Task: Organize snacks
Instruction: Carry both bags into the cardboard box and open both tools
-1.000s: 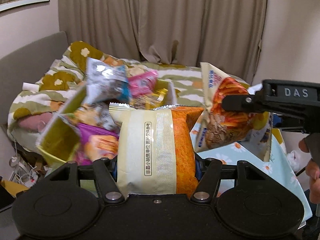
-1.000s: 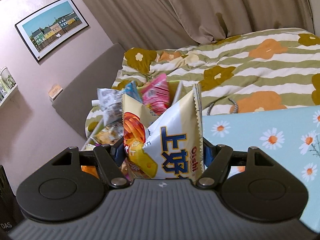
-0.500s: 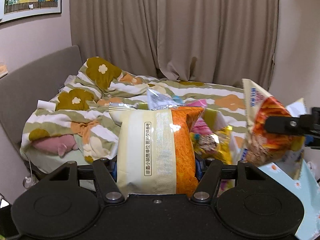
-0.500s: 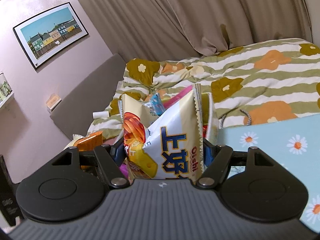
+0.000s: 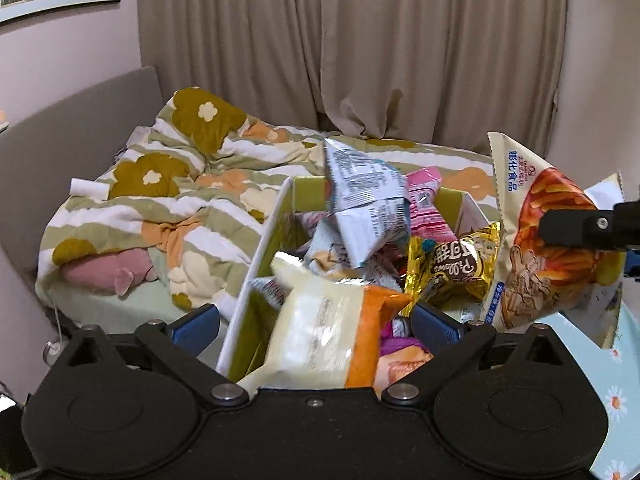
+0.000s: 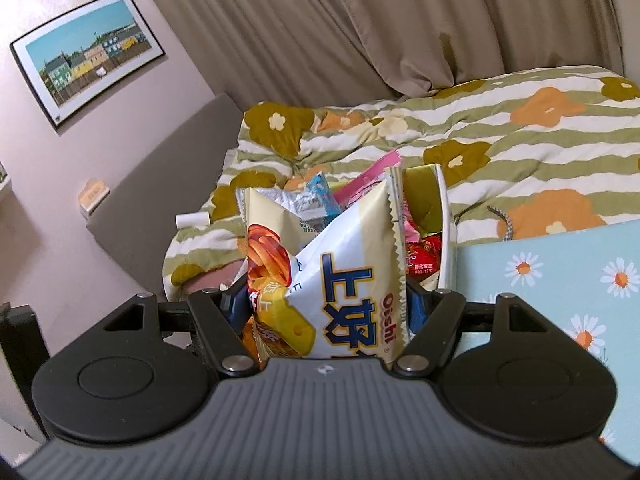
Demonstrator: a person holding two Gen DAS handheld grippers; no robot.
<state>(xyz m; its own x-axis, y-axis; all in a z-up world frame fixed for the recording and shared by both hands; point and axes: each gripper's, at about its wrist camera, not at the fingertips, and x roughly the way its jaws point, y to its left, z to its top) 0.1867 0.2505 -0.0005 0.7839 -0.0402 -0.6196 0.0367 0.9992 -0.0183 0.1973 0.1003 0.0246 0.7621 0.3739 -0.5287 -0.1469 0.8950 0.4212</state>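
Observation:
A white box with a green inside (image 5: 264, 240) stands in front of me, piled with snack packets. My left gripper (image 5: 314, 320) is open; the cream-and-orange snack bag (image 5: 320, 344) lies loose between its fingers, tilted over the box's near edge. My right gripper (image 6: 326, 304) is shut on a cream Oishi chip bag (image 6: 344, 280) and holds it upright beside the box. The same bag (image 5: 536, 248) shows in the left wrist view at the right, clamped by a black finger (image 5: 580, 228). A silver packet (image 5: 360, 200), a pink packet (image 5: 428, 204) and a gold packet (image 5: 456, 268) top the pile.
A bed with a green striped floral duvet (image 5: 180, 184) lies behind the box, with a grey headboard (image 5: 72, 120) at left and beige curtains (image 5: 360, 40) behind. A light blue daisy-print surface (image 6: 560, 280) is at right. A pink plush (image 5: 112, 272) lies at the bed's edge.
My left gripper has opened and the cream-and-orange bag has tipped forward over the box. The view has swung back onto the box. The right gripper still holds the Oishi bag.

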